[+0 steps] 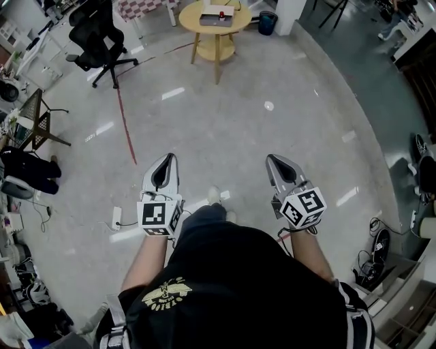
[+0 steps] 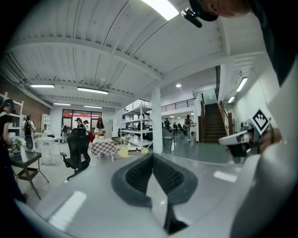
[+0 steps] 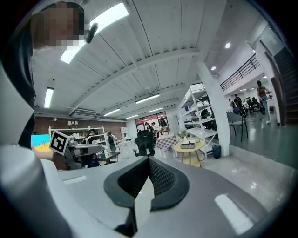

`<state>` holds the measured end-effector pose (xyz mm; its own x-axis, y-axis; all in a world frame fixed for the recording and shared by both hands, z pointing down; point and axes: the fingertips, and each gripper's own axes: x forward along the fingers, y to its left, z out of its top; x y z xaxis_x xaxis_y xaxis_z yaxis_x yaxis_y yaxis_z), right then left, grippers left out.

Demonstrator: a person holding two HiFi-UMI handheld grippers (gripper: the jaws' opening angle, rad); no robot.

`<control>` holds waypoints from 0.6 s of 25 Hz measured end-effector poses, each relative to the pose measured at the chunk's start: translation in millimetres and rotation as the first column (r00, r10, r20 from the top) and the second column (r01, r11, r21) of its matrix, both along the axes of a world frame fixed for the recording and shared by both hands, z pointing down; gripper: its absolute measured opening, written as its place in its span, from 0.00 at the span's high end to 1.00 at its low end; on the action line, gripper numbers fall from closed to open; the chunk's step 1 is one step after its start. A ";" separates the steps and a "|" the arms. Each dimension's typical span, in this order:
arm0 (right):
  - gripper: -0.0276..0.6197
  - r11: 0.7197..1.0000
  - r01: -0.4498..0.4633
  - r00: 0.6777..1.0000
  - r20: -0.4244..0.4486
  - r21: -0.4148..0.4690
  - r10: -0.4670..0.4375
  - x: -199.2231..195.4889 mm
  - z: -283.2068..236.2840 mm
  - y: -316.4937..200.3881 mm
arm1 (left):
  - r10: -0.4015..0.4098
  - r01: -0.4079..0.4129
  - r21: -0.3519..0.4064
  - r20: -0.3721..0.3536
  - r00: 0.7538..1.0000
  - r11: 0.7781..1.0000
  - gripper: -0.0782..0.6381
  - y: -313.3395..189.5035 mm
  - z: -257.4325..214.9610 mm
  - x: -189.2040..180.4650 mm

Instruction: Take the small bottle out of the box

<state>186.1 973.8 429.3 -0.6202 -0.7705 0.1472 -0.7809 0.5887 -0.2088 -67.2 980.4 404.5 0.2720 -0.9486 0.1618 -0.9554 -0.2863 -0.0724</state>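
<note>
Far ahead, a grey box (image 1: 216, 16) lies on a round wooden table (image 1: 194, 22), with a small red thing on top; I cannot make out a bottle. The table (image 3: 188, 148) and the box (image 3: 188, 145) also show small in the right gripper view. My left gripper (image 1: 168, 158) and right gripper (image 1: 271, 158) are held side by side at waist height over bare floor, well short of the table. The left gripper (image 2: 152, 155) has its tips together with nothing between them. The right gripper (image 3: 149, 159) is likewise shut and empty.
A black office chair (image 1: 99, 41) stands at the far left and a blue bin (image 1: 268, 22) beside the table. A red line (image 1: 126, 129) runs along the floor. A dark side table (image 1: 37, 119) and a power strip (image 1: 116, 218) are at the left; shoes and cables are at the right.
</note>
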 end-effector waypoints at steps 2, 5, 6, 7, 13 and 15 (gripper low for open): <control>0.95 1.000 -0.002 1.000 -0.007 0.002 0.002 -2.2 -0.9 -5.5 | 0.004 -0.004 0.007 0.000 1.000 1.000 0.89 -5.9 -0.7 -2.1; 0.95 1.000 -0.011 1.000 -0.012 -0.001 0.011 -2.3 2.0 -17.6 | 0.008 -0.008 0.002 -0.002 1.000 1.000 0.89 -18.6 3.7 -5.2; 0.95 1.000 -0.013 1.000 -0.014 -0.005 0.013 -2.0 3.4 -21.5 | 0.008 -0.008 -0.002 -0.003 1.000 1.000 0.89 -22.8 5.6 -5.7; 0.95 1.000 -0.016 1.000 -0.016 -0.010 0.016 -2.0 4.6 -25.0 | 0.009 -0.009 -0.006 -0.003 1.000 1.000 0.89 -26.8 7.2 -6.5; 0.95 1.000 -0.020 0.999 -0.033 -0.014 0.020 -12.1 -6.0 -59.7 | 0.007 -0.008 -0.040 -0.016 1.000 0.999 0.89 -62.4 8.5 -19.9; 0.95 1.000 -0.013 0.998 -0.053 0.009 0.013 -18.8 -11.8 -77.1 | 0.018 -0.019 -0.049 -0.016 1.000 0.999 0.89 -78.5 9.9 -22.2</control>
<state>167.3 896.7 417.6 -0.6014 -0.7800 0.1728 -0.7985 0.5800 -0.1613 -89.5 901.9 414.4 0.2922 -0.9344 0.2037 -0.9508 -0.3067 -0.0433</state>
